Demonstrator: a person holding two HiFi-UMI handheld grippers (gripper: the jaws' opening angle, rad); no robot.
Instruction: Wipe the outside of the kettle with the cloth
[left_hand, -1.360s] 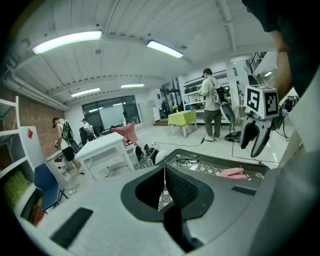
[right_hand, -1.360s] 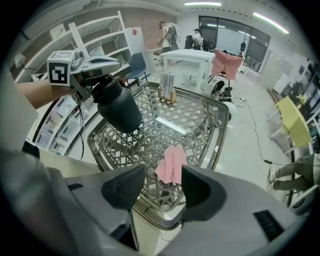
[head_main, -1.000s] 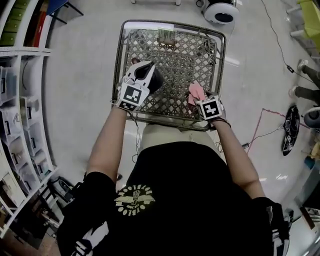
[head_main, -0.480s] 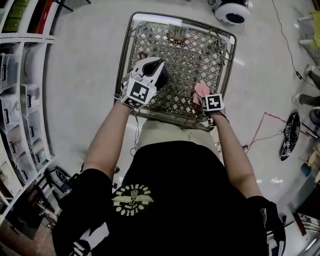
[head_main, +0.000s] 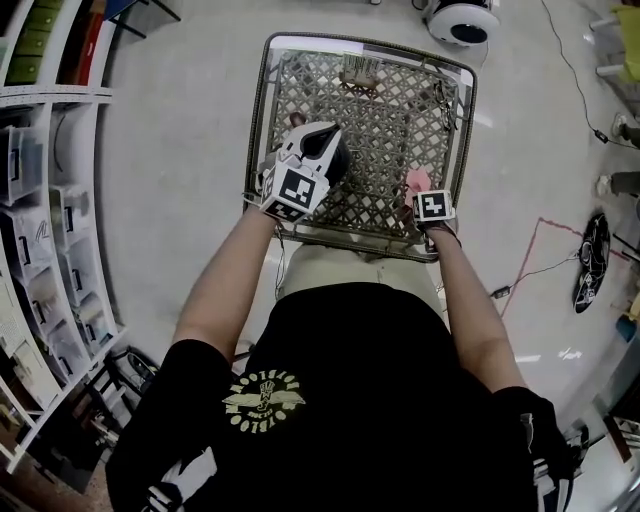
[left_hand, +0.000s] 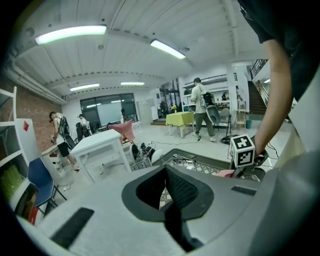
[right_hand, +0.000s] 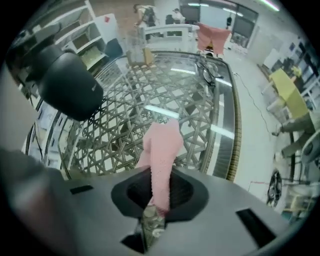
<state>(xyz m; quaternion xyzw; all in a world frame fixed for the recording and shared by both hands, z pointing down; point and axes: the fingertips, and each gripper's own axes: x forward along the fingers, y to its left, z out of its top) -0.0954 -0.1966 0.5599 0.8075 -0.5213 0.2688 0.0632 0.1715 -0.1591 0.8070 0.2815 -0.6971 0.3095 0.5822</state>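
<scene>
A dark rounded kettle (head_main: 332, 158) hangs over the left part of the metal lattice table (head_main: 362, 44), and my left gripper (head_main: 311, 150) looks shut on it. The right gripper view shows the kettle (right_hand: 70, 85) raised at the upper left. In the left gripper view the kettle's body is hidden below my left gripper (left_hand: 172, 200). My right gripper (head_main: 426, 193) points straight down at the table's near right edge. Its jaws are closing, with the pink cloth (right_hand: 162, 145) pinched between them. The rest of the cloth (head_main: 416, 181) lies on the lattice.
A pair of glasses (right_hand: 207, 70) and a small item (head_main: 358, 72) lie at the table's far side. White shelves (head_main: 45, 210) line the left. A round white device (head_main: 460, 18) and cables are on the floor beyond. People stand in the background.
My right gripper has sunk onto the pink cloth and its jaws have closed round it. The left gripper and kettle have stayed put.
</scene>
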